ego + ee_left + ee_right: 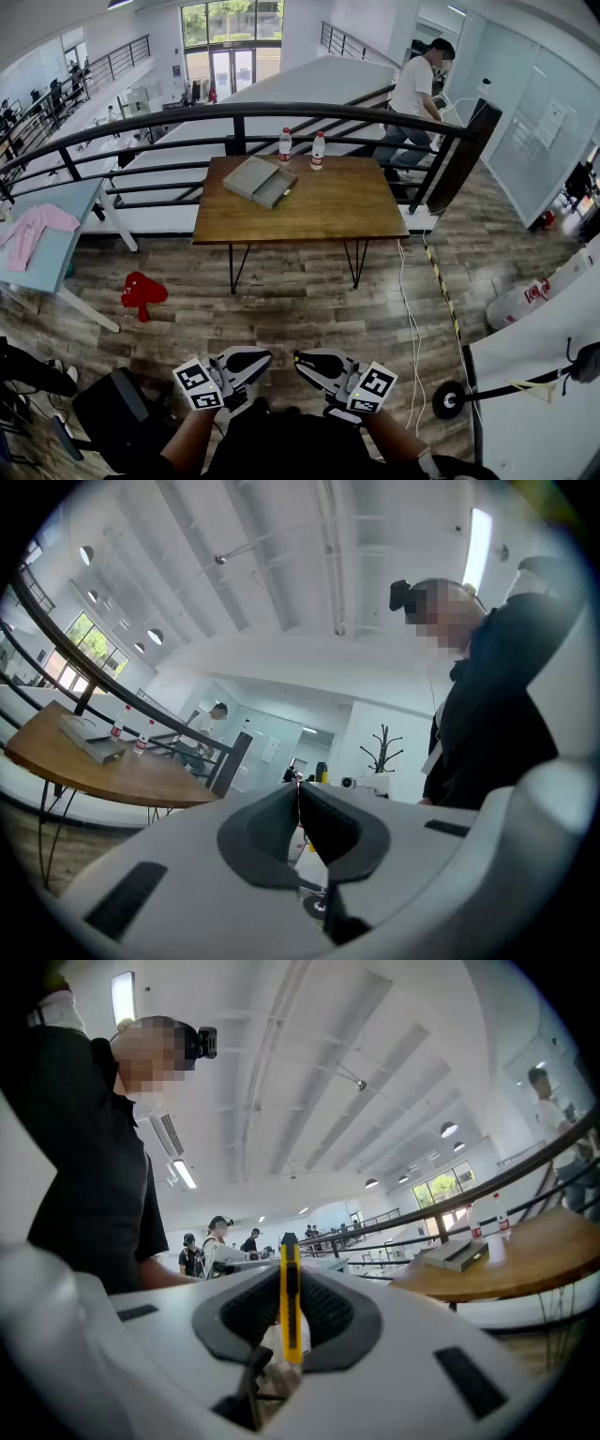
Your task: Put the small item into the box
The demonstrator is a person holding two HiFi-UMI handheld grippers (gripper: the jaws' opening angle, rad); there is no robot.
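Observation:
A grey box (259,180) lies open on the far wooden table (328,211); it also shows in the left gripper view as the box (91,742) and in the right gripper view as the box (456,1253). Both grippers hang low near the person's body, well short of the table, with their jaws turned toward each other. My right gripper (306,361) (290,1274) is shut on a slim yellow utility knife (291,1307), which stands upright between the pads. My left gripper (257,359) (298,797) is shut, pads touching, with nothing in it.
Two water bottles (285,145) (318,150) stand at the table's back edge, in front of a black railing (281,112). A red object (141,291) lies on the wood floor at left. A light blue table (47,258) holds a pink garment. A person (412,94) stands beyond the railing.

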